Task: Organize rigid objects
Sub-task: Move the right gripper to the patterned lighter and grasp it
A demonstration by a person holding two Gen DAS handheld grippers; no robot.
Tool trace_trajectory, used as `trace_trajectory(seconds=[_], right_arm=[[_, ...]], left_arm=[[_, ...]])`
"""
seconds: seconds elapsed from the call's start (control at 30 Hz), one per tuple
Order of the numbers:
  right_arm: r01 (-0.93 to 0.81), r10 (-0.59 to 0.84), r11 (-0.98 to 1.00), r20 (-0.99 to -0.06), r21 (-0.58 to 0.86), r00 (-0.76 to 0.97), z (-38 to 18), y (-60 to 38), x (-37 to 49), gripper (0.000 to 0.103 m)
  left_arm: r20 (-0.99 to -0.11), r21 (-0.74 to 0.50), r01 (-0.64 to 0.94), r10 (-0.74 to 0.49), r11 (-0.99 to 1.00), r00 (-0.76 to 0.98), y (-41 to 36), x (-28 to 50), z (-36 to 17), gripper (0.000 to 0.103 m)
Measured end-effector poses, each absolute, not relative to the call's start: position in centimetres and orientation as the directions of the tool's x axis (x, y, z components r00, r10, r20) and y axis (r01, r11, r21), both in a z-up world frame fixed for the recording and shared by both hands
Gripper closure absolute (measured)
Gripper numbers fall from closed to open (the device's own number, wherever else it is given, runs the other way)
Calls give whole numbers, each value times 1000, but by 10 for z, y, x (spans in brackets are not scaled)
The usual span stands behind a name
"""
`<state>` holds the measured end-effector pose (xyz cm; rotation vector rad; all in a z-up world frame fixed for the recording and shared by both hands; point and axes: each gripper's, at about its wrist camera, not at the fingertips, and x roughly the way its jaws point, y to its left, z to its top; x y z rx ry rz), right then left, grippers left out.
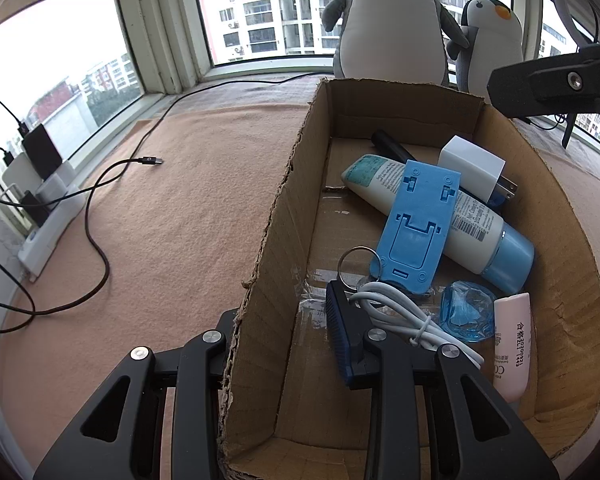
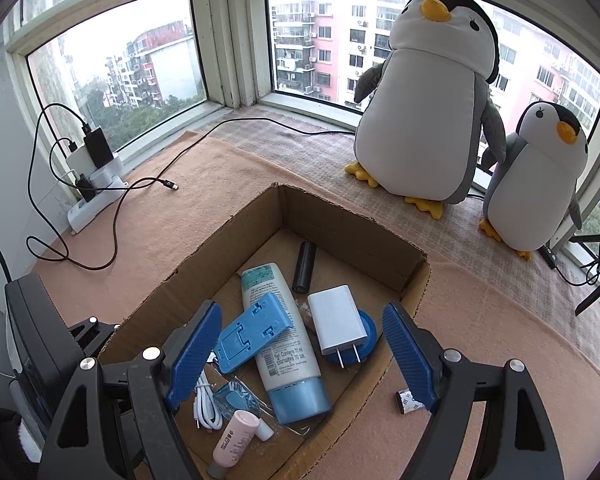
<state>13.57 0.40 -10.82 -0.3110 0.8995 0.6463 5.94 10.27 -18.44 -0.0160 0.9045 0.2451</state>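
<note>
The open brown cardboard box (image 2: 404, 276) on the peach felt mat (image 2: 236, 184) already holds most of the loose items: a white lotion tube with a pale blue cap (image 2: 284, 344), a flat blue plastic phone stand (image 2: 252, 332) lying across it, a white wall charger (image 2: 338, 322) resting on a round blue disc (image 2: 370, 334), a short black cylinder (image 2: 304, 266), a coiled white cable (image 2: 206, 404) and a small pink tube (image 2: 236, 438). By the look of it the sorting is nearly done. One small black-and-white wrapped piece (image 2: 408, 400) lies on the mat just outside the box's near right wall, and judging from that it is what remains. The right gripper (image 2: 304, 356) hangs above the box with its blue-padded fingers spread wide and empty. The left gripper (image 1: 284, 344) has its fingers pinched tight on the box's left wall, seemingly steadying it.
</note>
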Motion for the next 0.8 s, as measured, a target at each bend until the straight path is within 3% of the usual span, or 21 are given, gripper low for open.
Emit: trace_trajectory(seconds=[0.27,0.43,0.6,0.8], right_arm=[[-513,359,855,-803,79,475,-108,-58,151,24],[-341,352,916,-827,209,439,-120,-111,177,25],[-186,365,929,-871,319,328,-154,-140,202,49],[-127,324,945,-912,301,253,-186,-136,212,60]], left_arm=[[-779,88,-219,204,972,593,103,59,-184,72],[-779,88,-218,204,972,593,103,59,-184,72],[-779,88,-219,204,972,593,103,59,-184,72],[-779,88,-218,204,972,593,103,59,-184,72]])
